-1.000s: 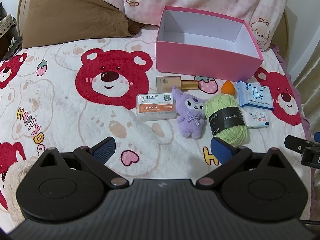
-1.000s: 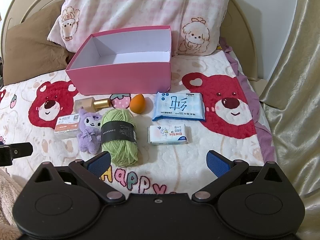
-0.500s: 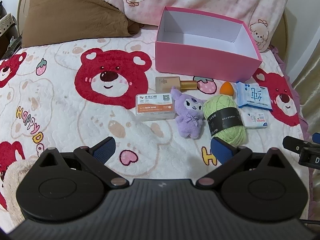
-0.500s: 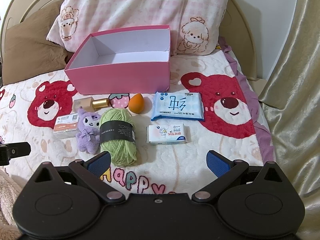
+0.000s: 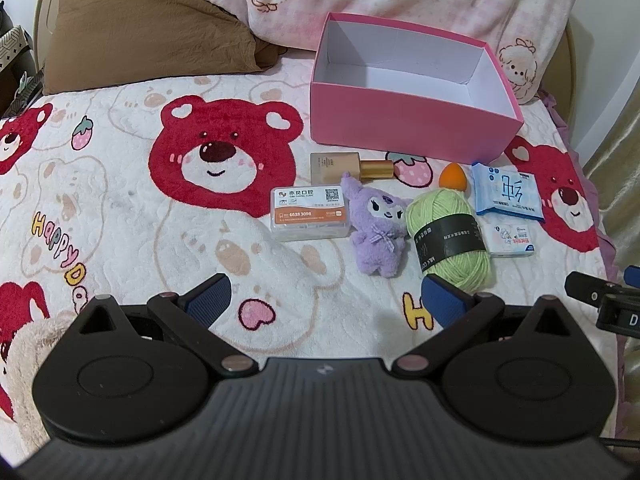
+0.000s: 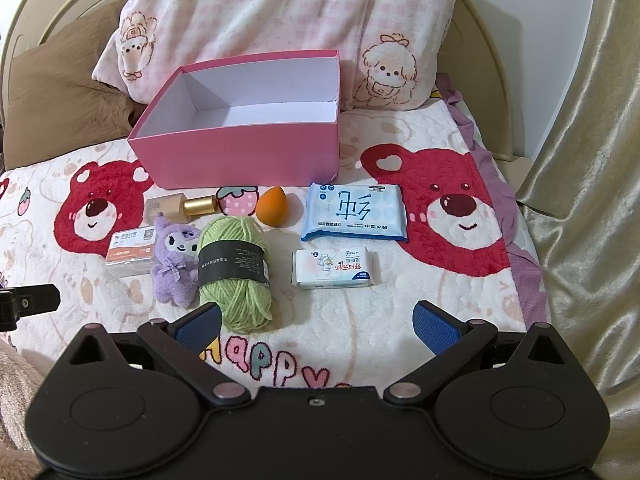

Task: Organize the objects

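Hovering: left gripper (image 5: 326, 300), right gripper (image 6: 318, 322), fingers spread, holding nothing
Far: pink box (image 6: 240, 152)
Near: green yarn (image 6: 236, 268)

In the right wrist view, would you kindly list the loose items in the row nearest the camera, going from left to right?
Floss box → purple plush → green yarn → small tissue pack.
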The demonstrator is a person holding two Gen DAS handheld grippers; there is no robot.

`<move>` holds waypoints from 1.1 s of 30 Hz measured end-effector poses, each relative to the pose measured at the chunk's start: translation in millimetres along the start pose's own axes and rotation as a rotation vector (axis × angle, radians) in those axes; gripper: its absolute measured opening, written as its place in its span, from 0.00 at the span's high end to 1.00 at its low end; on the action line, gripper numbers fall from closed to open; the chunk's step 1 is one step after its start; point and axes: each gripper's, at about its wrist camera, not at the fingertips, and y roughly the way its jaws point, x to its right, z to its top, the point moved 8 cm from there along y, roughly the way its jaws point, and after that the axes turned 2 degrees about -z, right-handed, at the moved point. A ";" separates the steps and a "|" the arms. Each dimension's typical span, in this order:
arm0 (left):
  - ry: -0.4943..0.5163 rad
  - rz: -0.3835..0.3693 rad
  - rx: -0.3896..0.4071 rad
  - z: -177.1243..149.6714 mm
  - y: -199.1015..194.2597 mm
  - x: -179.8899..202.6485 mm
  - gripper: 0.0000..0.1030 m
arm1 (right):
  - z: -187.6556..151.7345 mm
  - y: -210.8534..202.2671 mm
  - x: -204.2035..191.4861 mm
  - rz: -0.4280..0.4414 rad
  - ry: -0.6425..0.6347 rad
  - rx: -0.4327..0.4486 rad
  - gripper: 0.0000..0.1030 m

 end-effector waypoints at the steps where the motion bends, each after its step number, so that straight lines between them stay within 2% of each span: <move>1: 0.000 0.000 0.000 0.0 0.0 -0.1 0.00 | 0.1 -0.1 -0.4 0.000 0.000 0.000 0.00; 18: 0.005 -0.013 -0.005 0.8 -1.3 4.4 0.00 | 1.9 -0.7 0.7 0.008 -0.006 0.002 0.00; 21: 0.043 -0.021 0.015 15.7 -7.8 13.3 0.00 | 9.3 -8.2 2.1 0.100 -0.017 0.038 0.00; 24: 0.084 -0.042 0.033 39.5 -12.0 27.5 0.00 | 20.4 -13.4 2.0 0.234 -0.051 0.088 0.00; 27: 0.116 -0.084 0.018 59.6 -4.4 48.3 0.00 | 25.9 -12.6 1.4 0.326 -0.077 0.157 0.00; 30: 0.142 -0.122 -0.021 66.5 17.5 66.0 0.01 | 23.4 -0.6 -5.7 0.350 -0.123 0.188 0.00; 33: 0.130 -0.177 -0.085 64.6 51.8 82.5 0.03 | 16.9 19.0 -13.7 0.342 -0.173 0.160 0.00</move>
